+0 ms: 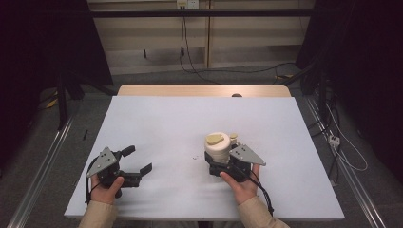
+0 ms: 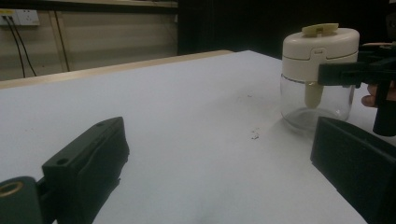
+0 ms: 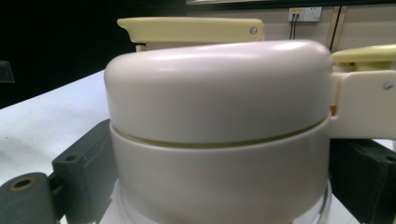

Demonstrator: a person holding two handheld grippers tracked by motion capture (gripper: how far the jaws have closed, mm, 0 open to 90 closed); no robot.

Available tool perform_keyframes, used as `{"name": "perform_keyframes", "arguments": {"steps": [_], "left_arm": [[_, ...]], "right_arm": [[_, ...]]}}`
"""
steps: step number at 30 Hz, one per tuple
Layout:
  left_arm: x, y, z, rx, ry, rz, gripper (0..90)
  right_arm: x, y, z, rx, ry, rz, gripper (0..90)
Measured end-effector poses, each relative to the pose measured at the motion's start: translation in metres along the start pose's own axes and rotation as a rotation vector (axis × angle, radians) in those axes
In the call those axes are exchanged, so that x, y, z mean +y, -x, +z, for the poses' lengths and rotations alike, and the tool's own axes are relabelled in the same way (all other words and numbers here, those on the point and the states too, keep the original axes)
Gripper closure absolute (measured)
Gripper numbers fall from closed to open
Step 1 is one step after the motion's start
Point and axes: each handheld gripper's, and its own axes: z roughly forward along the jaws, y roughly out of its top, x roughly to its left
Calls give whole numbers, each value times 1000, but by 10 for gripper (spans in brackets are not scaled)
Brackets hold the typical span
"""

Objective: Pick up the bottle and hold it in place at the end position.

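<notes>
A jar (image 1: 219, 147) with a clear glass body, a cream lid and a pale yellow handle on top stands upright on the white table (image 1: 180, 123), right of centre near the front. My right gripper (image 1: 220, 160) is shut on it, a black jaw pressed against each side of the cream lid (image 3: 219, 93). The left gripper view shows the jar (image 2: 320, 70) at upper right, with the right gripper (image 2: 355, 74) clamped across it. My left gripper (image 1: 138, 159) rests at the front left, held in a hand. It is open, with bare table between its jaws (image 2: 219, 133).
A few small crumbs (image 1: 195, 157) lie on the table just left of the jar. A wooden strip (image 1: 204, 90) runs along the table's far edge, with a small dark object (image 1: 236, 95) on it. Cables trail over the floor behind and to the right.
</notes>
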Motion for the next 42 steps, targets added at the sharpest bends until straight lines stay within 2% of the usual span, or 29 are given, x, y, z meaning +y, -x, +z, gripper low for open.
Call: {"name": "perform_keyframes", "arguments": {"steps": [10,21,26,42], "left_arm": [[0,-1,-1,-2,-2,3,36],[-1,0,0,-3,-2,-6,36],[-2,0,1,-5,-3,-8,36],[-3,0,2,-5,-9,-11,36]], "right_arm": [[2,-3,5,23,4,-22,75],[3,-1,6,28,18,-4,75],[4,0,8,26,20,-11,75],[15,1,38,42,20,-18,76]]}}
